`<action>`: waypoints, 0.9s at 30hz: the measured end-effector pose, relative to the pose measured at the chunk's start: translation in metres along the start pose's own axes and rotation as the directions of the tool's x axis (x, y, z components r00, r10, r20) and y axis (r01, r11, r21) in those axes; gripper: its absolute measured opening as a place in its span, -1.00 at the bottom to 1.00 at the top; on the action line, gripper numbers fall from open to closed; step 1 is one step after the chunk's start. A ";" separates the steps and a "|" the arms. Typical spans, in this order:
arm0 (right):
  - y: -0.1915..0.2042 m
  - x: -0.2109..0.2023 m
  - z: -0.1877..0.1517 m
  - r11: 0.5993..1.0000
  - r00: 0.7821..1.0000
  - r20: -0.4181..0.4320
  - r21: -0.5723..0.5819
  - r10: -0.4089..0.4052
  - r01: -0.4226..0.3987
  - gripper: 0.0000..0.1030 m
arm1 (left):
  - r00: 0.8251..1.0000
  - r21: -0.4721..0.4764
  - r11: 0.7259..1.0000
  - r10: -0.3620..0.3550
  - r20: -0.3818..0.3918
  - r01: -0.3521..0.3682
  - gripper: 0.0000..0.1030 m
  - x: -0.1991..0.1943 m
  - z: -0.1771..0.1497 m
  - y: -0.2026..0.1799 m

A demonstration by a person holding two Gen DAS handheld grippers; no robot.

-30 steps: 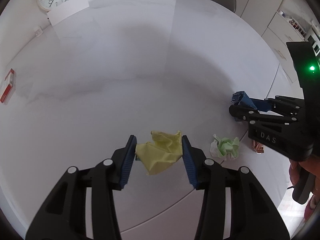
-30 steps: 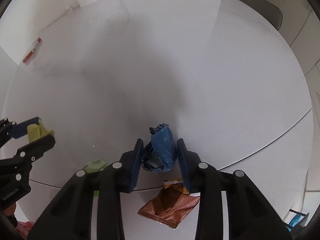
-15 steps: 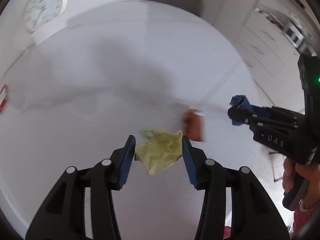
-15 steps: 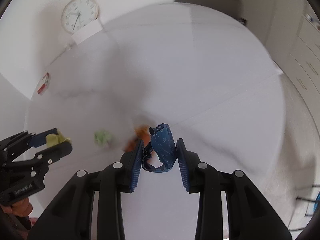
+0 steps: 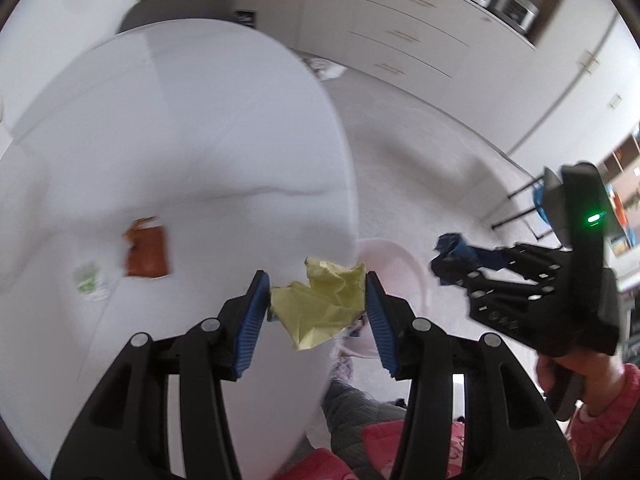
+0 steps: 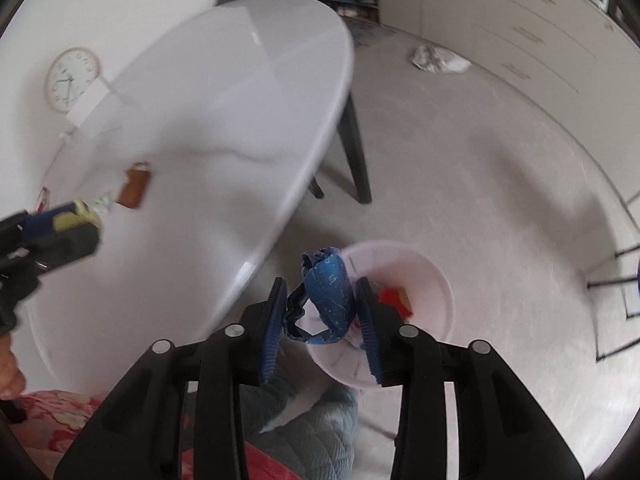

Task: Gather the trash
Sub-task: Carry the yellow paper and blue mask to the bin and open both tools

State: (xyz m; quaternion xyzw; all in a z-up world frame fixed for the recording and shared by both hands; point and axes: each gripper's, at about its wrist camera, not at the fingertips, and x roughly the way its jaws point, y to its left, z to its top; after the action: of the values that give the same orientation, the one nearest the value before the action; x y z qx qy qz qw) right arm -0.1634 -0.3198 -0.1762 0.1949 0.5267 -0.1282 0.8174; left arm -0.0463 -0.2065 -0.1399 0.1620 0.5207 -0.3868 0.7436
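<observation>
A crumpled yellow paper point(image 5: 320, 304) is clamped in the left tool point(image 5: 316, 312) at the rim of the white worktop point(image 5: 180, 152). A blue wrapper point(image 6: 330, 296) is gripped by the right tool point(image 6: 320, 316) above the pink bin point(image 6: 428, 280) on the floor beside the worktop. A brown wrapper point(image 5: 146, 248) and a green wad point(image 5: 88, 282) are left on the worktop.
</observation>
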 end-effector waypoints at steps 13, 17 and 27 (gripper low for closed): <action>-0.079 0.007 -0.019 0.987 0.996 -0.009 0.132 -0.087 0.087 0.89 | 0.998 0.075 0.997 -0.014 -0.068 0.019 -0.07 0.032 0.018 -0.075; -0.105 0.000 -0.027 0.981 0.996 0.002 0.175 -0.084 0.083 0.89 | 0.997 0.094 0.995 -0.006 -0.077 0.014 -0.06 0.044 0.026 -0.088; -0.129 0.002 -0.038 0.974 0.996 -0.009 0.212 -0.083 0.083 0.89 | 0.986 0.200 0.977 0.098 -0.132 -0.070 0.57 0.069 0.026 -0.120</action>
State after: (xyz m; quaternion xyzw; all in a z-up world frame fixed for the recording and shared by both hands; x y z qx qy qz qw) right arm -0.2469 -0.4172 -0.2155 0.2588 0.5176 -0.2178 0.7859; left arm -0.1075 -0.3291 -0.1722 0.2828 0.5243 -0.3918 0.7012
